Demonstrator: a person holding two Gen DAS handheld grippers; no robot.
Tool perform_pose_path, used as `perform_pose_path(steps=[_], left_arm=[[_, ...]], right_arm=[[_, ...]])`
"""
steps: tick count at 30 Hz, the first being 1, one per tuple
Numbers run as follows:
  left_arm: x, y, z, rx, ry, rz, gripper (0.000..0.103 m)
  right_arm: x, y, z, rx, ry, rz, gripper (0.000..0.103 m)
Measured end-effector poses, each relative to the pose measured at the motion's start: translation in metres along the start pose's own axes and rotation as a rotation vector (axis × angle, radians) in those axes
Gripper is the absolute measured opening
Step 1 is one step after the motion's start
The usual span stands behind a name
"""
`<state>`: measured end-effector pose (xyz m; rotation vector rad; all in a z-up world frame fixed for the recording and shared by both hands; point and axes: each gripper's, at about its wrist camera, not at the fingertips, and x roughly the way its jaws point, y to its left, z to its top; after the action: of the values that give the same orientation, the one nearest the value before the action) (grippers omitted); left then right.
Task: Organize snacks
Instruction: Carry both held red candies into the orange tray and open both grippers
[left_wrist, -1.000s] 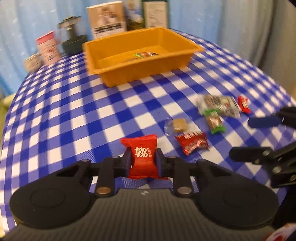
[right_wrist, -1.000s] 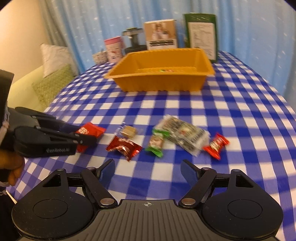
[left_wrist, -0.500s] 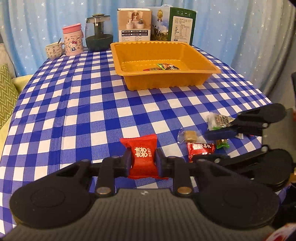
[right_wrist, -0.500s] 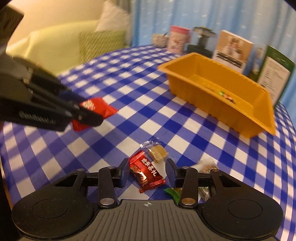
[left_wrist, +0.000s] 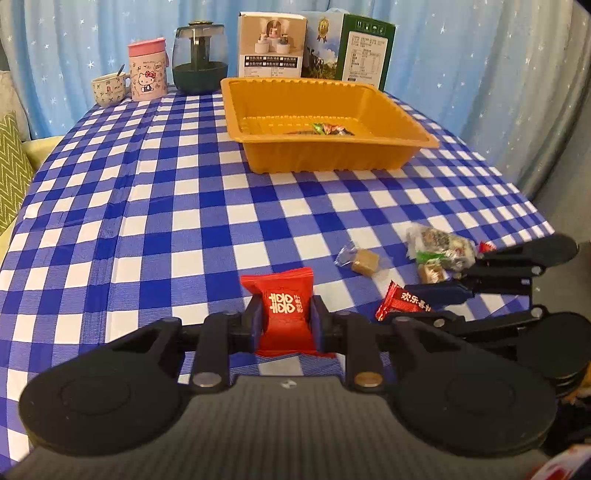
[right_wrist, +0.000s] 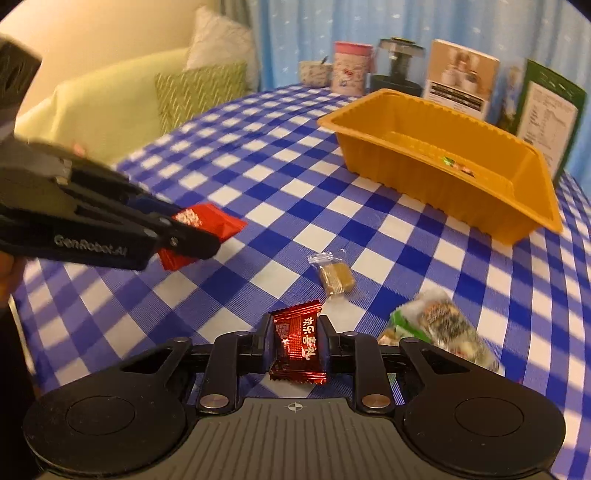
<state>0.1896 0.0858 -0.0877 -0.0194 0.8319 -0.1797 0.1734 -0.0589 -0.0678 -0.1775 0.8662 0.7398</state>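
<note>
My left gripper (left_wrist: 286, 314) is shut on a bright red snack packet (left_wrist: 284, 295) with white characters, held just above the checked tablecloth; the right wrist view shows the same gripper (right_wrist: 192, 236) and packet (right_wrist: 214, 221) at left. My right gripper (right_wrist: 295, 341) has its jaws closing, with the pads against a dark red foil candy (right_wrist: 297, 363) low over the cloth. That candy (left_wrist: 402, 301) also pokes out of the right gripper (left_wrist: 428, 306) in the left wrist view. An orange tray (left_wrist: 332, 162) farther back holds a few sweets (left_wrist: 330, 129).
A clear-wrapped caramel (left_wrist: 364, 262), a green-wrapped sweet (left_wrist: 430, 271) and a clear snack pack (left_wrist: 441, 247) lie near the table's right edge. A mug (left_wrist: 109, 88), pink tumbler (left_wrist: 147, 72), dark jar (left_wrist: 199, 61) and two boxes (left_wrist: 271, 44) line the back. A sofa cushion (right_wrist: 199, 92) lies beyond.
The right gripper moved left onto the dark red candy and its jaws narrowed around it. Both views rolled. The left gripper kept hold of the red packet.
</note>
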Motion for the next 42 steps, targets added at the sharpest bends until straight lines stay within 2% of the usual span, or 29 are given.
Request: perform_pose_path(steps=[5,12,20,31,42], left_arm=[[-0.009,-0.011,0.008,-0.015,-0.026,-0.001,0.023],[-0.015,-0.022,0.025,-0.076,-0.071,0.011,0.023],[-0.017,-0.033,0.051,-0.092,-0.118,0.014,0.023],[0.006,-0.034,0.089,-0.090,-0.164,-0.017,0.023],[0.053,-0.017,0.138,-0.103,-0.212,-0.019,0.023]], right_arm=[[-0.027,-0.008,0.002,0.145,-0.079,-0.020,0.024],[-0.059,-0.026,0.018,0.240,-0.159,-0.126,0.024],[-0.077,-0.056,0.031,0.305,-0.206,-0.185,0.024],[-0.072,-0.078,0.060,0.347,-0.279,-0.234,0.024],[-0.037,-0.123,0.101,0.428,-0.333,-0.246,0.024]])
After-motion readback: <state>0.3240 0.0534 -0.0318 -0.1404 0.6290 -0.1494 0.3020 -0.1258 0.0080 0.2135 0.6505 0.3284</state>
